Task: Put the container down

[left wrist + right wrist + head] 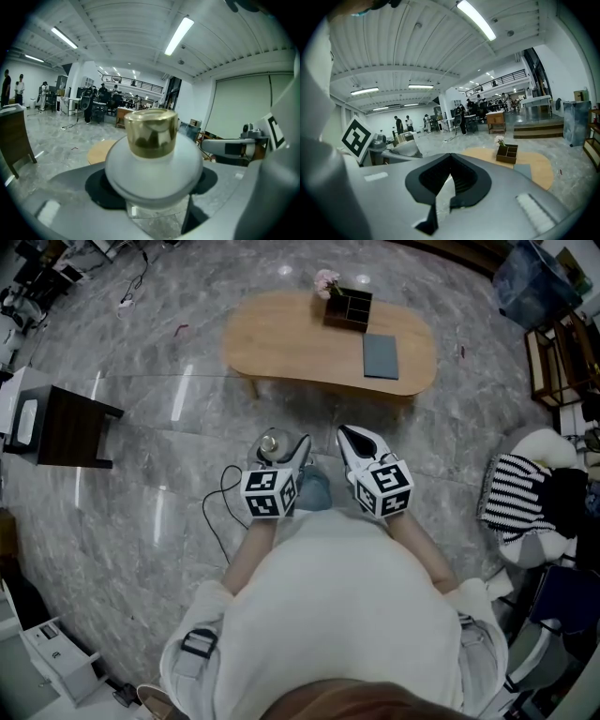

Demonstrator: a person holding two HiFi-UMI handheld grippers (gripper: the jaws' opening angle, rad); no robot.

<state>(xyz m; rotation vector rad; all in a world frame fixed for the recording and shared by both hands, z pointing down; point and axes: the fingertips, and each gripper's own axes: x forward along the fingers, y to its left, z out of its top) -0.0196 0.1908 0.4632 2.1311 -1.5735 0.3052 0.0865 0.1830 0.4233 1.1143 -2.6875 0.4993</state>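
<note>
The left gripper (281,452) is clamped on the container (152,168), upright with its gold cap (151,131) on top and held close to the person's chest, while the table (281,343) lies well ahead across the floor. The right gripper (354,441) rides just beside it, jaws together on nothing. The container's base is hidden below the jaws.

Left gripper (284,454) and right gripper (353,441) held side by side before the torso, pointing forward, left jaws clamped on the container (269,442) — right jaws together, nothing between.
</note>
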